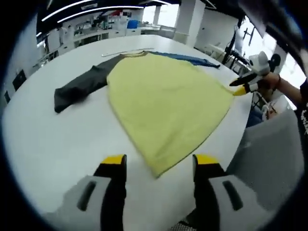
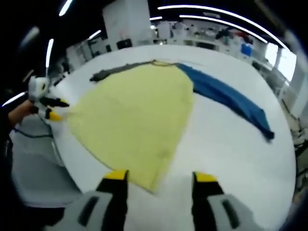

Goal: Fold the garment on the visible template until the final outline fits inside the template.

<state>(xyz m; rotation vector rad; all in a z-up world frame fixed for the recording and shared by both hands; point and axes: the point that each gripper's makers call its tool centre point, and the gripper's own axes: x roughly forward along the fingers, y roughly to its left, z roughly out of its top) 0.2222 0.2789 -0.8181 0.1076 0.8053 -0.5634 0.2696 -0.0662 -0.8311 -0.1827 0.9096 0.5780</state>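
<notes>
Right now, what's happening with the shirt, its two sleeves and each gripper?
Yellow shirt body: spread flat on the white table.
Grey sleeve: stretched outward, flat.
Blue sleeve: stretched outward, flat.
Left gripper: open, at the hem corner.
Right gripper: open, at the other hem corner.

Blurred and hidden parts
The far benches blur; the blue sleeve lies mostly hidden behind the yellow garment.

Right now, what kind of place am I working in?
Probably a lab or workshop: long ceiling light strips, benches crowded with equipment along the far wall, and a big white round table where a yellow shirt with one grey and one blue sleeve lies spread flat.
</notes>
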